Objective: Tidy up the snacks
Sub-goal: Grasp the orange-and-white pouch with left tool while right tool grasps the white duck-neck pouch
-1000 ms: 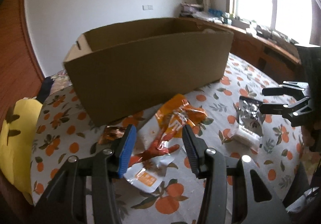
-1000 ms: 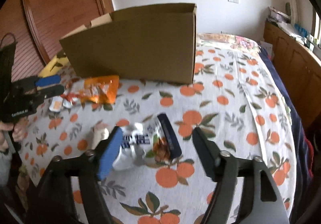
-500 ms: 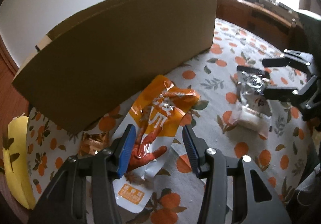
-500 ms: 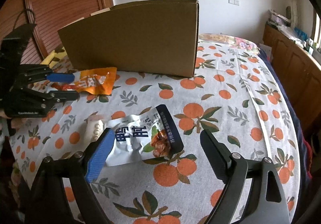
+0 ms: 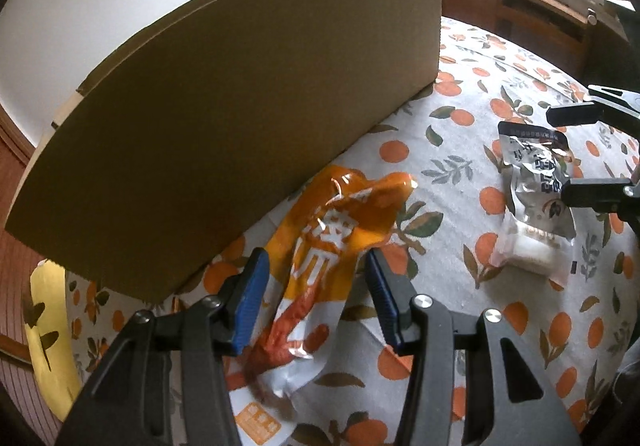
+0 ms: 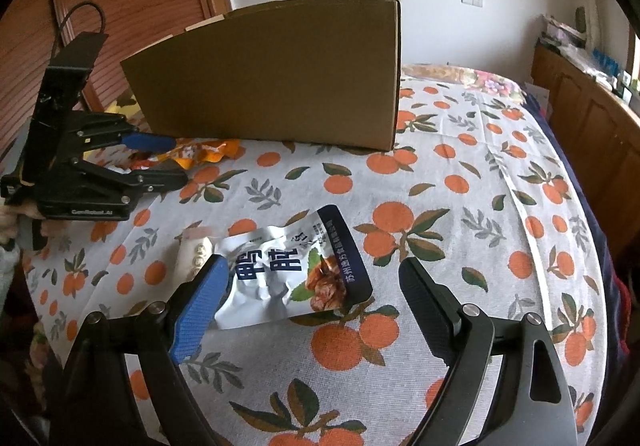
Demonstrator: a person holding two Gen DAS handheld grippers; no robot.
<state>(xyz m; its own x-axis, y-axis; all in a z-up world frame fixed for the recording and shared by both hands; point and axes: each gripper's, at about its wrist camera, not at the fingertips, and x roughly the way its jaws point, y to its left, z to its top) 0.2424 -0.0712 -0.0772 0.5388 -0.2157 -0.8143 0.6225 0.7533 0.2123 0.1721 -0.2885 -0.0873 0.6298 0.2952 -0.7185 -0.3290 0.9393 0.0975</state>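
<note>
Left gripper point(image 5: 312, 288): fingers part open, astride orange snack bag point(image 5: 320, 250), pads not yet pressing it.
Right gripper point(image 6: 312, 310): fingers wide apart, having just opened further; silver snack bag point(image 6: 296, 270) lies flat between them, unheld.
Small white packet point(image 6: 196, 252) tucked just beside left finger of right gripper.
Beyond both: cardboard box point(image 6: 280, 74), inside hidden.
Progress, judged: early; three snacks on orange-print cloth point(image 6: 480, 206), none seen boxed; grasp, lift, drop remain.
</note>
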